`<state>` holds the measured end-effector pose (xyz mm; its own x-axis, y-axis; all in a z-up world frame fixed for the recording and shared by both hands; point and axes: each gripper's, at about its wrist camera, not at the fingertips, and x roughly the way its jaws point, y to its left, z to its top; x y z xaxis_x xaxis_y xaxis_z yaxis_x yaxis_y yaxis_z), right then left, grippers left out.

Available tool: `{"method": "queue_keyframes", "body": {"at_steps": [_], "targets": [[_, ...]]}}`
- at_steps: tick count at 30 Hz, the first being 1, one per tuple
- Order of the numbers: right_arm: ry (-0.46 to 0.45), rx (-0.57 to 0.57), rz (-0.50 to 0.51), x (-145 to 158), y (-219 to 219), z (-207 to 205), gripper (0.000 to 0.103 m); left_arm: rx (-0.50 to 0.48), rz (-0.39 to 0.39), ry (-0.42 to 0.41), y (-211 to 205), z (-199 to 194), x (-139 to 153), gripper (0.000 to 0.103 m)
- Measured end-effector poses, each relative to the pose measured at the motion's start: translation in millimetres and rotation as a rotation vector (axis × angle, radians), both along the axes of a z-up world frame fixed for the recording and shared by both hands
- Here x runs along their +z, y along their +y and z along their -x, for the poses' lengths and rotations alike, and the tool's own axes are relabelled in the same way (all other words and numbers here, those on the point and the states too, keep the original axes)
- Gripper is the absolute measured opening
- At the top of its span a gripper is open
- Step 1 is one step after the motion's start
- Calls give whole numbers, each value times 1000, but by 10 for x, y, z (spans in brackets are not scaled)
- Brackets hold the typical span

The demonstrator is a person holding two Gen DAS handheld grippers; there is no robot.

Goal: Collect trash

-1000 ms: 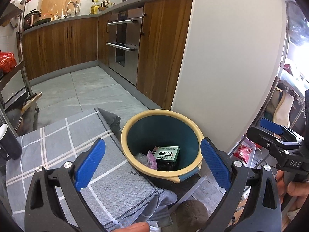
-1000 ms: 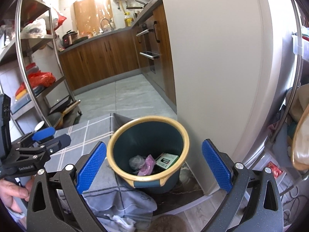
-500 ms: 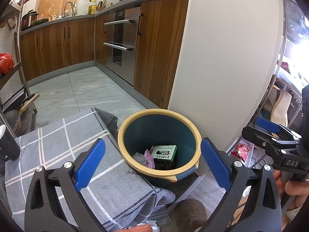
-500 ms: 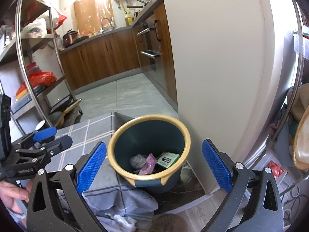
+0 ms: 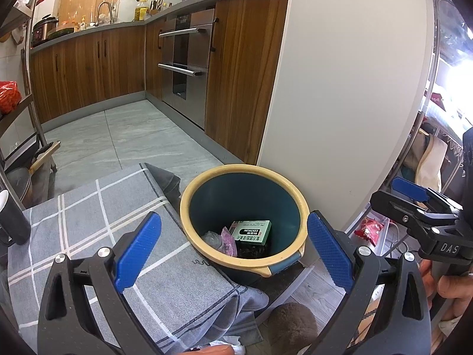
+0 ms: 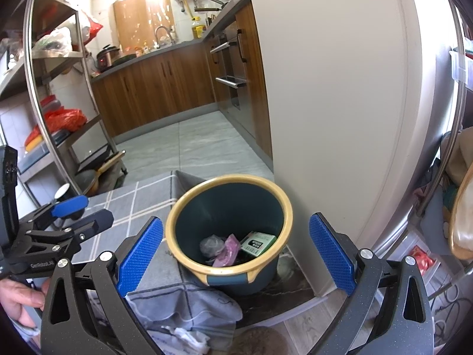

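A dark teal trash bin with a yellow rim [image 5: 298, 204] [image 6: 288, 207] stands on the floor beside the table corner. Inside lie a green box [image 5: 251, 230] [image 6: 258, 242], a pink wrapper [image 5: 228, 241] [image 6: 227, 250] and a crumpled clear bag [image 6: 211, 244]. My left gripper [image 5: 233, 245] is open and empty, held above the bin's near side. My right gripper [image 6: 235, 248] is open and empty, also above the bin. Each gripper shows in the other's view: the right gripper at the right edge [image 5: 414, 201], the left gripper at the left edge [image 6: 74, 213].
A grey checked tablecloth [image 5: 88, 222] [image 6: 142, 201] covers the table left of the bin. A white cabinet side [image 5: 340, 88] stands right behind the bin. A dark cup [image 5: 11, 222] sits at the table's left. A metal shelf rack [image 6: 59, 103] stands far left.
Both grippers have drifted slightly, so the bin sits a little further left and lower in the left wrist view. Both stay open and empty.
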<state>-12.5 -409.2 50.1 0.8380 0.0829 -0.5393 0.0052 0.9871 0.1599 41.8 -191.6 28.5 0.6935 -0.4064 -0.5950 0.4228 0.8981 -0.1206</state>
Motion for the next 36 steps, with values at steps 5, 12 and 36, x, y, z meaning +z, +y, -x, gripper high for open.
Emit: {"method": "queue_keyframes", "body": {"at_steps": [5,12,36], "targets": [[1,-1,-2,3,5,10,98,2,-2,6,-3,-8,-14,97],[0,-1,-1,7,7,13,98,7,-6,17,10,-31,-42,97],[1,-1,-1,2,11,9,98,18,-9,33,34,-75,-94,97]]}}
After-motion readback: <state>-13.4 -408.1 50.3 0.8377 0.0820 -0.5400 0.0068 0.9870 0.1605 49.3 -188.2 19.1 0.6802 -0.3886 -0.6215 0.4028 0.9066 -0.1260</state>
